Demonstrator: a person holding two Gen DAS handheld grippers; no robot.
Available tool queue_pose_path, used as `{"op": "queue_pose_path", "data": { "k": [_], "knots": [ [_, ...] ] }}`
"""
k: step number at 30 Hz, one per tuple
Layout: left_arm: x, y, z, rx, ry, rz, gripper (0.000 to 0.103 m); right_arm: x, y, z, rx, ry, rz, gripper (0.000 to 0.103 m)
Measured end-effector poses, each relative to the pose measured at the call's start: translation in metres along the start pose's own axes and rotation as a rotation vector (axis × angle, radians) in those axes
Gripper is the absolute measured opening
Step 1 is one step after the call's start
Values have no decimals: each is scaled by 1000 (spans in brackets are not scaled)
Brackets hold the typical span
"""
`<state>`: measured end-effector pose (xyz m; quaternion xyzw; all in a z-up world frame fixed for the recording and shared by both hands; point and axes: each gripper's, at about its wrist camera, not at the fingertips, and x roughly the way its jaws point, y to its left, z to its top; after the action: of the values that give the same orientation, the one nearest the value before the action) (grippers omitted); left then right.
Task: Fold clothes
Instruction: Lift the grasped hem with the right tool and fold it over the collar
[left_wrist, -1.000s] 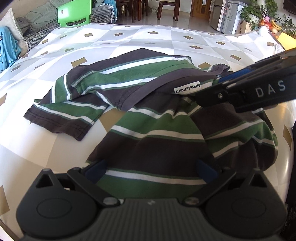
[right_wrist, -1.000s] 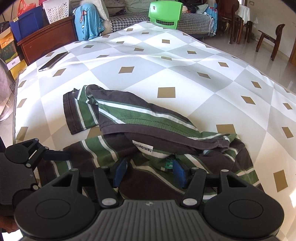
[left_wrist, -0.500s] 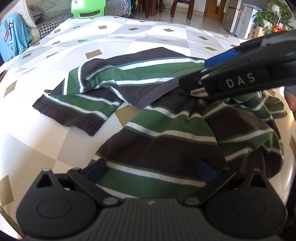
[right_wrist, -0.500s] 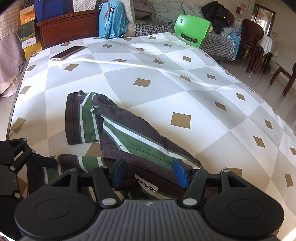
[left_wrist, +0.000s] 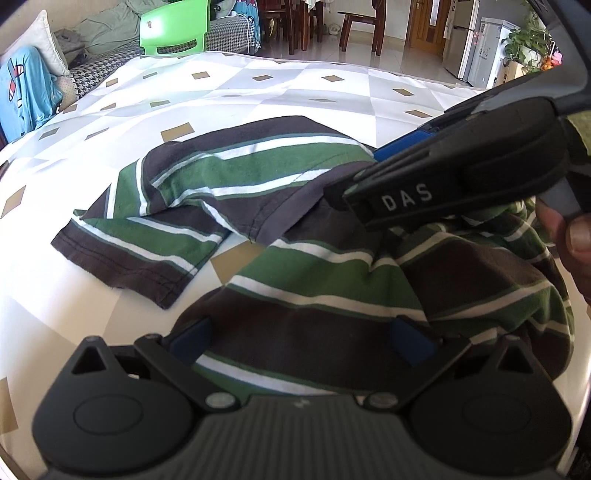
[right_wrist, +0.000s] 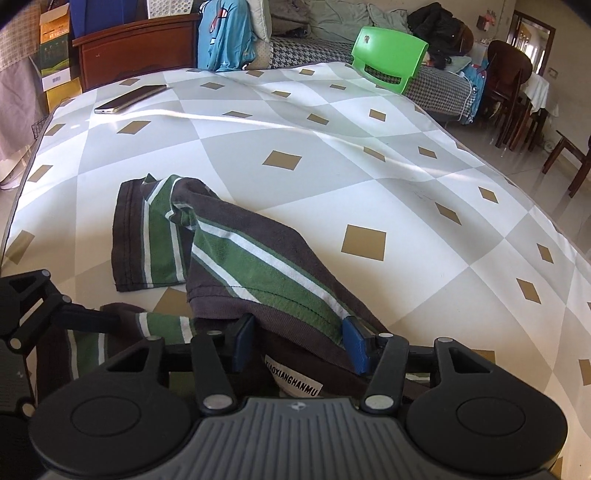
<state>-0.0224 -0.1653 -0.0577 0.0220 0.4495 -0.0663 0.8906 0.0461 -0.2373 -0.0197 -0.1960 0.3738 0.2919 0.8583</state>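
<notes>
A striped shirt in green, dark brown and white lies crumpled on the diamond-patterned tablecloth. One sleeve is spread flat to the left. My left gripper is open wide over the shirt's near body, with fabric lying between its fingers. My right gripper sits at the neck, jaws closing. The collar hem and the white label lie between its blue pads. In the left wrist view the right gripper reaches in from the right onto the collar. One left finger shows in the right wrist view.
A phone lies near the table's far left corner. A green chair and a sofa with a blue garment stand beyond the far edge. A person's thumb shows at the right. Wooden chairs stand at the right.
The right gripper has moved forward over the collar, so the label now lies between its pads, and its jaws have narrowed. The left gripper has stayed over the shirt's body.
</notes>
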Motion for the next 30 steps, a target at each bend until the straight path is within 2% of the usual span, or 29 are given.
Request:
{"op": "queue_pose_path", "data": {
  "k": [4, 10, 13, 22, 27, 30],
  "knots": [
    [-1, -2, -1, -2, -2, 3, 103, -1, -9, 6, 73, -22, 1, 30],
    [-4, -2, -7, -1, -5, 3, 103, -8, -26, 19, 217, -96, -14, 20],
    [-5, -1, -9, 2, -8, 1, 103, -12, -40, 25, 302, -136, -52, 19],
    [-4, 3, -11, -1, -3, 0, 103, -17, -83, 28, 474, -196, -276, 17],
    [-3, 4, -10, -5, 5, 1, 103, -18, -99, 23, 537, -177, -256, 18],
    [-2, 7, -7, -21, 13, -3, 103, -15, -92, 21, 501, -148, -238, 26]
  ]
}}
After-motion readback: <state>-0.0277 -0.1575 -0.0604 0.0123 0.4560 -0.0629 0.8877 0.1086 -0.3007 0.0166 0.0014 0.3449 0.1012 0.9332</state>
